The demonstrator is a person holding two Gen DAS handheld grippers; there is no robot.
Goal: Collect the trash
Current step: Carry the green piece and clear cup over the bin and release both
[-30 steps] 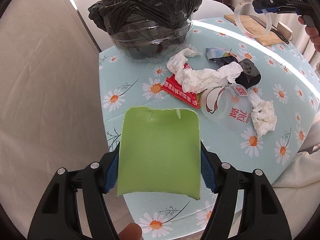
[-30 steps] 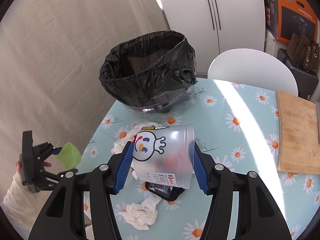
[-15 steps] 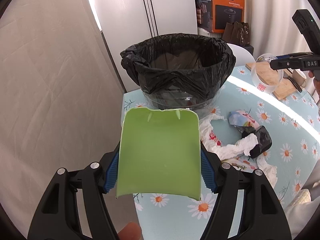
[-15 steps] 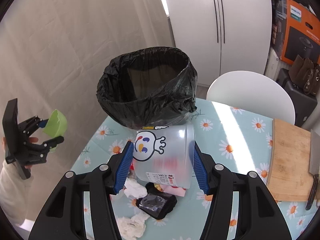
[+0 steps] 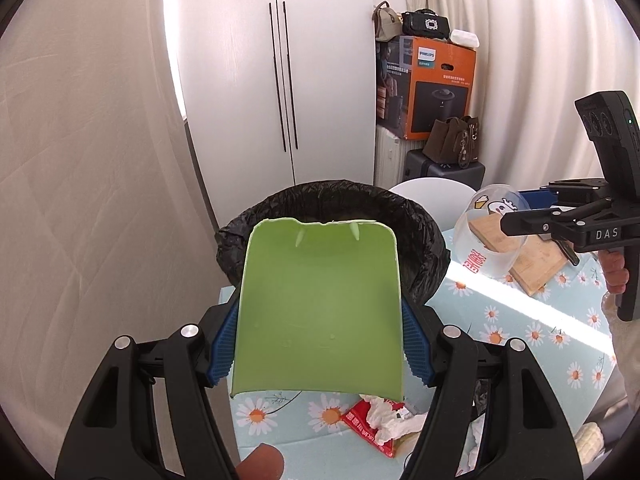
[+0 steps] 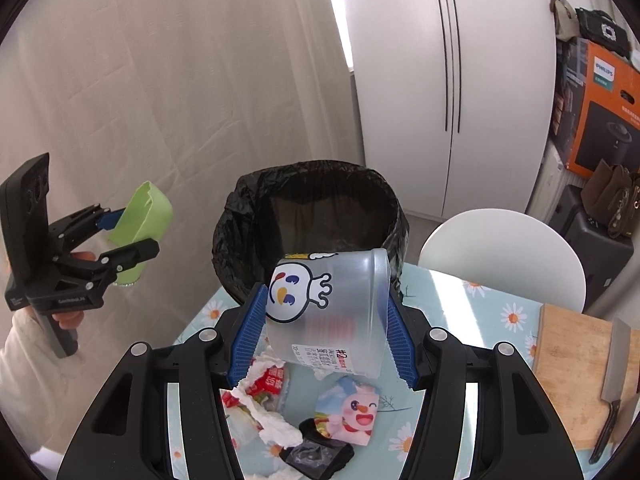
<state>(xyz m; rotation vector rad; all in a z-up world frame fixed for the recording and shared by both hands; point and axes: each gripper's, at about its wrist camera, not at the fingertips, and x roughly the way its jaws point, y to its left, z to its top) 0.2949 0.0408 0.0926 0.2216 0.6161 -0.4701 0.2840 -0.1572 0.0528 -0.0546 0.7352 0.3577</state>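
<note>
My left gripper (image 5: 318,344) is shut on a broken green plastic cup (image 5: 316,308) and holds it up in front of the black-lined trash bin (image 5: 424,240). In the right wrist view the green cup (image 6: 144,216) is left of the bin (image 6: 312,208), at rim height. My right gripper (image 6: 322,334) is shut on a clear plastic cup with a cartoon print (image 6: 328,308), held above the table just before the bin. That cup (image 5: 488,236) shows right of the bin in the left wrist view.
On the daisy tablecloth (image 6: 448,292) lie crumpled tissues (image 6: 272,424), a red wrapper (image 5: 364,424), a cartoon wrapper (image 6: 352,412) and a black packet (image 6: 320,456). A wooden board (image 6: 580,368) with a knife (image 6: 612,396) lies at right. A white chair (image 6: 504,248) stands behind.
Both grippers have risen and moved toward the bin with their cups. The green cup now stands at the bin's rim height; the table trash has dropped lower in both views.
</note>
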